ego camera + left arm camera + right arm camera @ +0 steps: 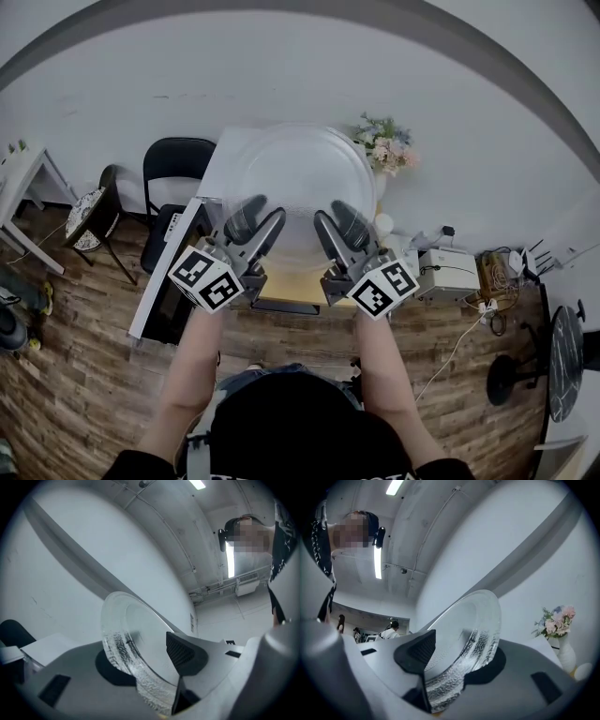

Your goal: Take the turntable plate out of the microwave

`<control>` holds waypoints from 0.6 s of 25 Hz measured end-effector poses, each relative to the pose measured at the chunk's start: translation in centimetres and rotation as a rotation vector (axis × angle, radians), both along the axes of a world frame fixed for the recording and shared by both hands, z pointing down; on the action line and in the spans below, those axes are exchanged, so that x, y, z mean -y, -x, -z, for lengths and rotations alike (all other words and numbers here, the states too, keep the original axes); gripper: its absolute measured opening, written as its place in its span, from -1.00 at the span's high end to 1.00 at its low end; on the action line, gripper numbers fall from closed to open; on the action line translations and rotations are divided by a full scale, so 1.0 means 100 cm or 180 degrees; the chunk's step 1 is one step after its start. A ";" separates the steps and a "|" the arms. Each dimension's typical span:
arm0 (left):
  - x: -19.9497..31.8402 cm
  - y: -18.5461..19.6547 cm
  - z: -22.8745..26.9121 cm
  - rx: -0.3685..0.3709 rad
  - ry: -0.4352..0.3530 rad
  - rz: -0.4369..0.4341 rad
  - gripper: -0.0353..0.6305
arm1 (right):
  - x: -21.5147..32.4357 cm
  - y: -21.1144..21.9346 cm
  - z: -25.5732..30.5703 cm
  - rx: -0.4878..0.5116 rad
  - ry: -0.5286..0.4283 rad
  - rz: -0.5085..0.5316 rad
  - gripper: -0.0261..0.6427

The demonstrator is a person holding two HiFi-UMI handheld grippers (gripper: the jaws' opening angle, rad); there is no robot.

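— So where's the turntable plate (300,173)?
— Out of the microwave (217,161), held up in the air and covering much of it from the head view (clear glass, pebbled rim).
— Who has it?
— Both. The left tool (262,217) pinches the near rim on the left and the right tool (336,217) on the right, pads on both faces.
— Anything beside it?
— Flowers (384,145) in a white vase (562,656), right of the microwave.
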State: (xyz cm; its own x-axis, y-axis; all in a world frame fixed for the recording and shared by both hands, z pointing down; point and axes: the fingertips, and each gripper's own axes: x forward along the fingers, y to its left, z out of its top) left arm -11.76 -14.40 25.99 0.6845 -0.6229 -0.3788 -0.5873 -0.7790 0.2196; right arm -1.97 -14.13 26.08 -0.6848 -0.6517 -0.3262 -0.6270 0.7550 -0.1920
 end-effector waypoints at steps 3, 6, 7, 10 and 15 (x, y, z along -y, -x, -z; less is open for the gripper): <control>0.000 -0.001 0.010 0.0021 -0.0119 -0.0002 0.34 | -0.001 -0.001 0.010 0.0003 -0.0132 -0.0021 0.36; 0.002 -0.002 0.018 0.0040 -0.0181 -0.0008 0.33 | 0.002 -0.002 0.017 0.0007 -0.0201 -0.0041 0.35; 0.003 -0.002 0.020 0.0044 -0.0198 -0.0012 0.33 | 0.002 -0.002 0.019 0.0007 -0.0220 -0.0046 0.35; 0.002 -0.002 0.027 0.0043 -0.0263 -0.0020 0.33 | 0.001 -0.002 0.026 0.0004 -0.0290 -0.0057 0.35; -0.005 0.000 0.039 0.0022 -0.0381 -0.0035 0.33 | -0.007 0.001 0.038 -0.0018 -0.0423 -0.0074 0.35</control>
State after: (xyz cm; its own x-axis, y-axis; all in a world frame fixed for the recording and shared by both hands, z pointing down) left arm -11.80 -13.95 22.10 0.6939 -0.5658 -0.4453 -0.5797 -0.8059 0.1206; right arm -2.03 -13.48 22.28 -0.6720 -0.6187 -0.4070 -0.6455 0.7587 -0.0877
